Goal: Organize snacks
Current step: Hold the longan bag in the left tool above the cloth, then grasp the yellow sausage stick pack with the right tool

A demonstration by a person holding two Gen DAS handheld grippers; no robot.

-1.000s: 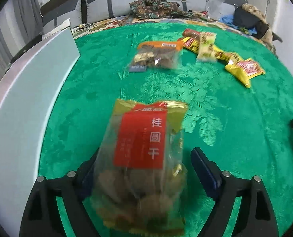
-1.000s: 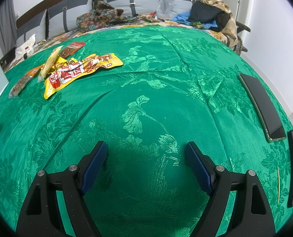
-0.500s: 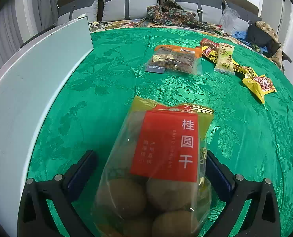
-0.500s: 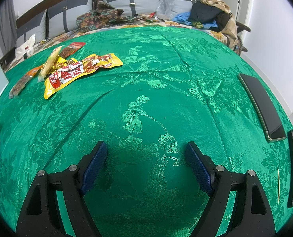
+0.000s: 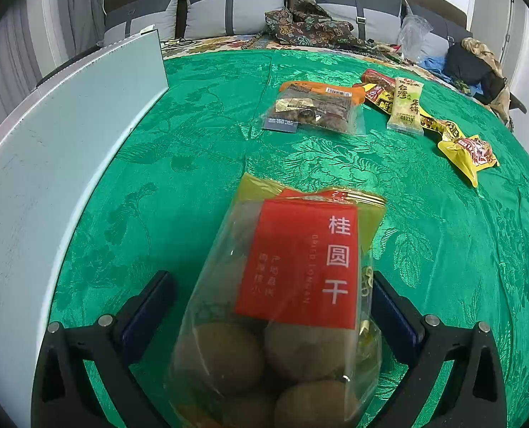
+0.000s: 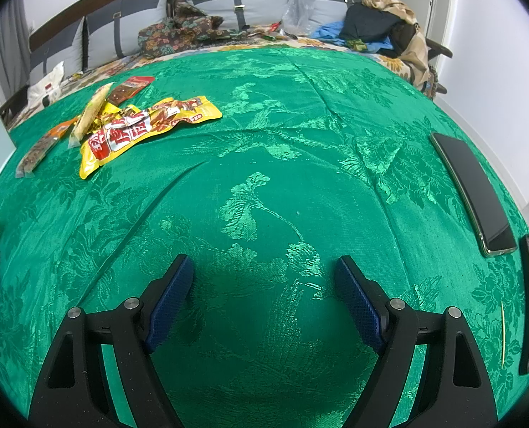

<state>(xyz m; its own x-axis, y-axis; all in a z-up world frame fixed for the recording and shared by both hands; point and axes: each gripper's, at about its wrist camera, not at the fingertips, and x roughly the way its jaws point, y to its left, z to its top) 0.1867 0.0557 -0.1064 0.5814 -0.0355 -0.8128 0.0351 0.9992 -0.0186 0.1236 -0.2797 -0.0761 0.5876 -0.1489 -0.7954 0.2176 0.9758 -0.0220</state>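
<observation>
A clear bag of dried longan [image 5: 286, 292] with a red label lies between the fingers of my left gripper [image 5: 270, 303], which is open; the left finger stands apart from the bag. Farther off on the green cloth [image 5: 193, 142] lie a clear bag of dark snacks [image 5: 318, 110], a pale green packet [image 5: 405, 105] and yellow packets [image 5: 467, 149]. My right gripper [image 6: 264, 299] is open and empty over bare cloth. The yellow packets [image 6: 139, 128] lie to its far left.
A white board [image 5: 50, 149] runs along the table's left side. Two phones [image 6: 474, 189] lie at the right edge in the right wrist view. A sofa with cushions and clothes [image 5: 314, 25] stands behind the table.
The left gripper has opened wider around the longan bag and the view has drawn in and tilted up. The right gripper has not moved.
</observation>
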